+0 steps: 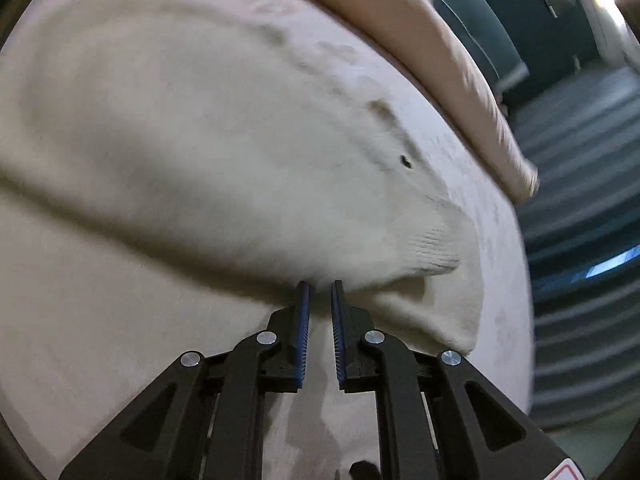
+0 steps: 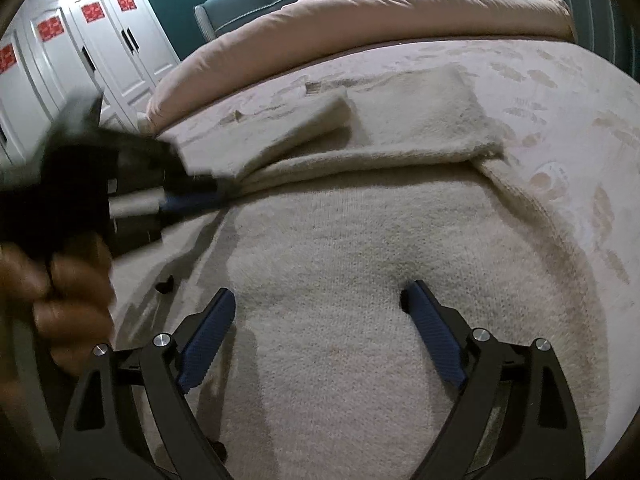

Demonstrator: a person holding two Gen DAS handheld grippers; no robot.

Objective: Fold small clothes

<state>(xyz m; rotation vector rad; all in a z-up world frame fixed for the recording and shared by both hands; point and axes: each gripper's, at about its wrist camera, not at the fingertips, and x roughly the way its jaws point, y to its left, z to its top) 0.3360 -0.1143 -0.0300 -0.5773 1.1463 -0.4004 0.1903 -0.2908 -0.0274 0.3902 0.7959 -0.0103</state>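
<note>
Left gripper [image 1: 320, 285] nearly pressed together, pinching the sweater [image 2: 360, 248] edge at its left side. Right gripper [image 2: 320, 300] spread wide, hovering over the sweater's near middle, gripping nothing. Sweater lies on the bed [image 2: 560, 92], long axis running away; left is nearer the fold. Pinch point blurred; sleeve partly tucked under.

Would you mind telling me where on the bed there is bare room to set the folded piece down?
Bare bedspread shows right of the cream sweater, bordered behind by the pink duvet. The near left is crowded: the left gripper is shut on the sweater's fold there, and the open right gripper hangs over its middle.
</note>
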